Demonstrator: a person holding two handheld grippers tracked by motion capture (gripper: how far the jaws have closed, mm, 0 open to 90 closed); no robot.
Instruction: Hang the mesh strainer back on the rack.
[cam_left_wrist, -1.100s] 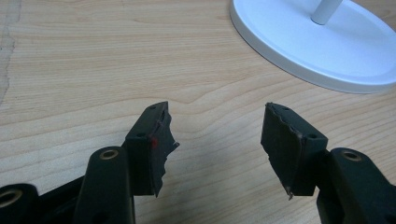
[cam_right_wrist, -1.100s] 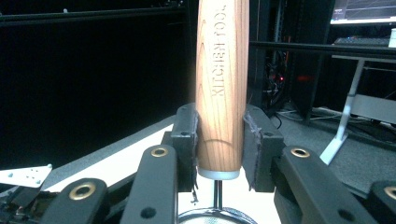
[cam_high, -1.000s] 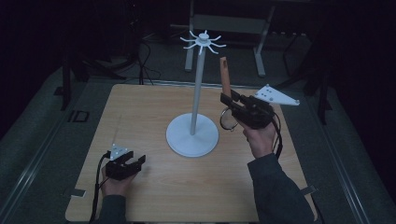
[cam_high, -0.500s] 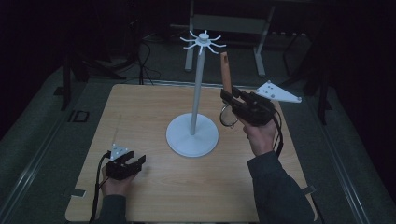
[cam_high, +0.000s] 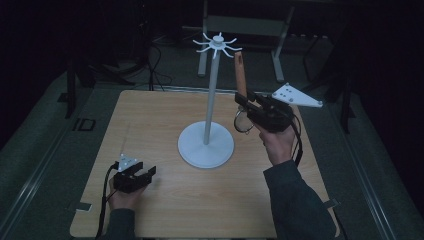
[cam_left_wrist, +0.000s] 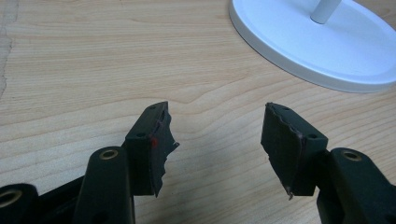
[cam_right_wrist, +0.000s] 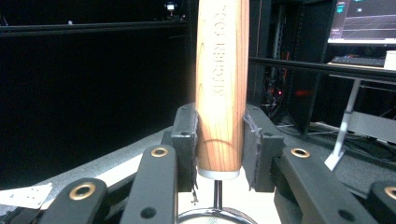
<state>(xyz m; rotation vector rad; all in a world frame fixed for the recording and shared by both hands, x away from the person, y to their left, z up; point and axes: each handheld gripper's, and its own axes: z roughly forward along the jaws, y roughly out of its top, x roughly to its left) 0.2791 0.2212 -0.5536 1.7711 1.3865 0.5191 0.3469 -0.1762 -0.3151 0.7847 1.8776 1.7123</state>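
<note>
Jaws of right gripper (cam_right_wrist: 219, 140) clamped on wooden-handled utensil (cam_right_wrist: 222, 84) (upright), barely shifted since earlier, left gripper (cam_left_wrist: 217, 140) open, empty

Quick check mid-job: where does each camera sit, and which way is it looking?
High view: above the near edge, looking forward and down on the light wooden table; both forearms show.
Left gripper view: on the left tool, facing the tall white hook stand; open jaws.
Right gripper view: on the right tool, shut on the wooden-handled utensil.
Shared: stand, utensil.
</note>
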